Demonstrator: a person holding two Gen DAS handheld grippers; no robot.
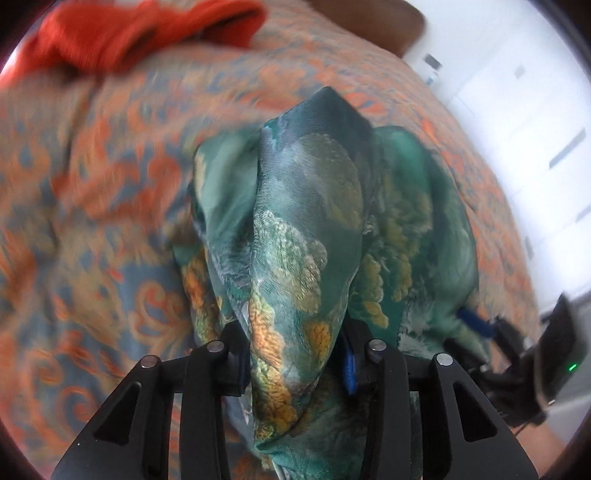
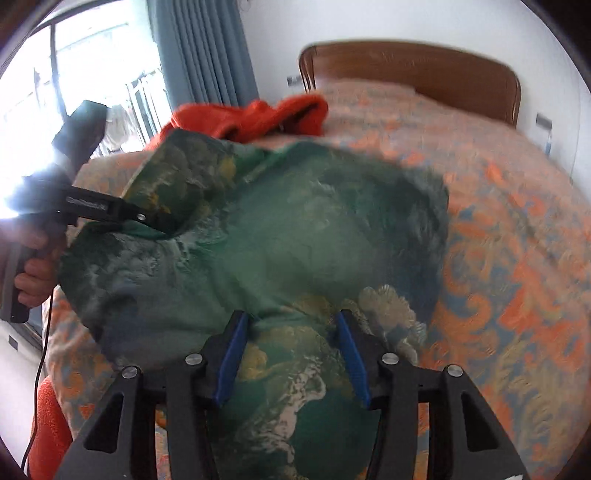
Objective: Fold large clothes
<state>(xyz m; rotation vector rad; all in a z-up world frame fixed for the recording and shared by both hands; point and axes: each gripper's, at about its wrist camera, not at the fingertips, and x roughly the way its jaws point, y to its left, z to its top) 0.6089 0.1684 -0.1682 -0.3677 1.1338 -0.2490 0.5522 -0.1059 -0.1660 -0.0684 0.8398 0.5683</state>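
Observation:
A green garment (image 1: 306,206) with gold and white print lies bunched on the patterned bedspread (image 1: 92,192). A thick fold of it rises between the fingers of my left gripper (image 1: 295,332). A thin dark gap shows beside the blue pad (image 1: 349,369), so the jaws stand open around the fold. In the right wrist view the left gripper (image 2: 151,225) sits at the garment's (image 2: 295,229) left edge, under a raised flap. My right gripper (image 2: 291,317) stands open at the near edge, with cloth lying flat between its blue pads (image 2: 232,358). It also shows at the right of the left wrist view as the right gripper (image 1: 480,328).
An orange-red garment (image 2: 258,118) lies crumpled at the far left of the bedspread (image 2: 517,258), also seen as the red garment (image 1: 140,33). A wooden headboard (image 2: 406,70) closes the far end. A blue curtain (image 2: 207,48) and bright window (image 2: 92,55) stand left. A hand (image 2: 33,273) holds the left gripper's handle.

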